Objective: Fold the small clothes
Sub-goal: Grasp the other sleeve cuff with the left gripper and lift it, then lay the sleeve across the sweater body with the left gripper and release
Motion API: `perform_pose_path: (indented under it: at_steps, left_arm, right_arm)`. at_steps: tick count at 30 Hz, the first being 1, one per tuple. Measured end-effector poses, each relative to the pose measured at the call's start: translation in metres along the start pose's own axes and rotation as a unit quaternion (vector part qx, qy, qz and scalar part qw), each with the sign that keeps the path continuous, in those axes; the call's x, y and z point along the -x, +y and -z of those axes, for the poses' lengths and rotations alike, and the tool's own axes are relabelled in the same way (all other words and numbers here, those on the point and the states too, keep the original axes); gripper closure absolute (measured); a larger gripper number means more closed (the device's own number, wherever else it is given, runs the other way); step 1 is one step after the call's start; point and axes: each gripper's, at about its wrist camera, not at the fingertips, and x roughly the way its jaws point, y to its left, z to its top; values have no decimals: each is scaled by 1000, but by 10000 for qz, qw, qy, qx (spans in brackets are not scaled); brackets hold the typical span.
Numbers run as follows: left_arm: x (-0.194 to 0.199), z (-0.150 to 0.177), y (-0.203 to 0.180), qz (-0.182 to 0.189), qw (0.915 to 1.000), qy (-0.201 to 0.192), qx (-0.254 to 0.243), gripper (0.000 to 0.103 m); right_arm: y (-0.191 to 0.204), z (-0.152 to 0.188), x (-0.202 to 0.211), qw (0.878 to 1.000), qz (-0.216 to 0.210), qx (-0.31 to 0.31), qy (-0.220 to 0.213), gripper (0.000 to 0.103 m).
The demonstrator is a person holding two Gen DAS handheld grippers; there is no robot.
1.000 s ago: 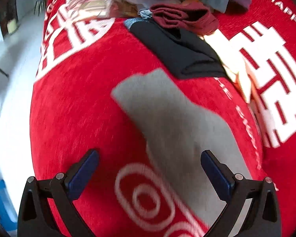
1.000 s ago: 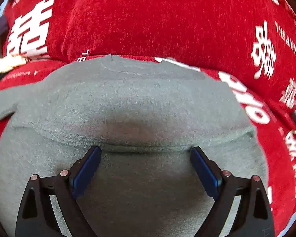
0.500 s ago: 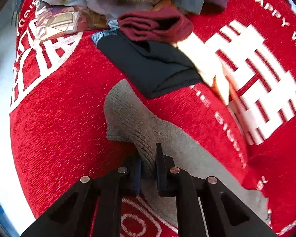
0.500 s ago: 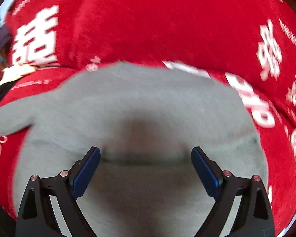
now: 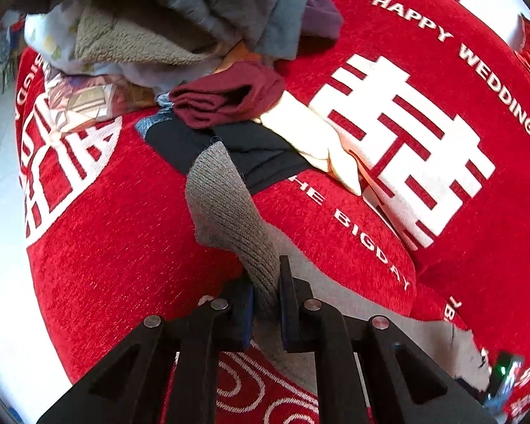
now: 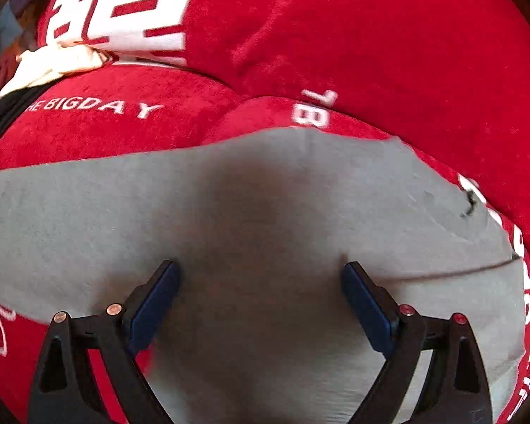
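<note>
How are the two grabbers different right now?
The left gripper is shut, its fingers pinching a grey sleeve and lifting it off the red cloth. The right gripper is wide open, holding nothing, above the flat grey body of the sweater. Both have black arms with blue pads and are at the same sweater.

A red plush cover [image 5: 130, 247] with white lettering and a large white double-happiness sign carried everything. On it a grey knit garment [image 6: 265, 212] lay spread near the middle. Farther off a black garment [image 5: 251, 152] lay flat, a folded maroon piece [image 5: 226, 99] resting on its far edge and a cream cloth [image 5: 314, 141] just to its right. A heap of mixed clothes [image 5: 180, 28] sat at the far left, possibly towels among them.
</note>
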Motion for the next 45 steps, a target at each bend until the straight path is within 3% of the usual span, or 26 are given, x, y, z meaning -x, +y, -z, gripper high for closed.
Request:
perform_pose_path:
  at_steps: [3, 6, 9, 12, 15, 19, 24, 27, 31, 37, 41, 44, 45]
  left_arm:
    - [1, 4, -12, -55, 9998, 22, -189, 91]
    - [7, 10, -29, 15, 9993, 57, -362, 91]
    - [14, 23, -63, 147, 9974, 105, -695, 91]
    - [20, 38, -103, 290, 9943, 199, -1002, 91]
    - [30, 55, -149, 436, 9897, 261, -1337, 91]
    - [62, 85, -231, 791, 9773, 196, -1956, 91]
    - [102, 133, -325, 1300, 9568, 183, -2595, 91]
    - [114, 176, -381, 1507, 9409, 265, -3022, 91]
    - [99, 249, -443, 1494, 9180, 635, -3618, 91]
    - [56, 328, -481, 1218, 9001, 1187, -4011, 91]
    - [45, 350, -490, 1250, 8939, 1388, -4075, 91]
    - [30, 358, -493, 1337, 8857, 1885, -4026, 90]
    - [26, 359, -493, 1306, 8831, 1987, -4044, 85]
  right_arm:
    - [11, -5, 13, 9990, -397, 224, 43, 9]
    - [-25, 9, 47, 9975, -581, -209, -343, 9]
    - [-79, 39, 72, 9970, -296, -409, -580, 9]
    - [-138, 82, 83, 9966, 157, -593, -547, 9]
    - [-198, 125, 89, 9925, 151, -1134, -440, 9]
    - [-250, 156, 97, 9838, 107, -1712, -518, 9]
    - [-282, 176, 104, 9782, 69, -1949, -712, 9]
    - [-295, 185, 111, 9758, 54, -2016, -849, 9]
    - [-323, 201, 116, 9709, 37, -2201, -948, 9]
    - [-349, 221, 109, 9625, -94, -2543, -939, 9]
    - [-360, 229, 108, 9566, -193, -2735, -988, 9]
    - [-363, 231, 108, 9551, -231, -2783, -987, 9]
    - [-363, 231, 109, 9545, -246, -2799, -996, 9]
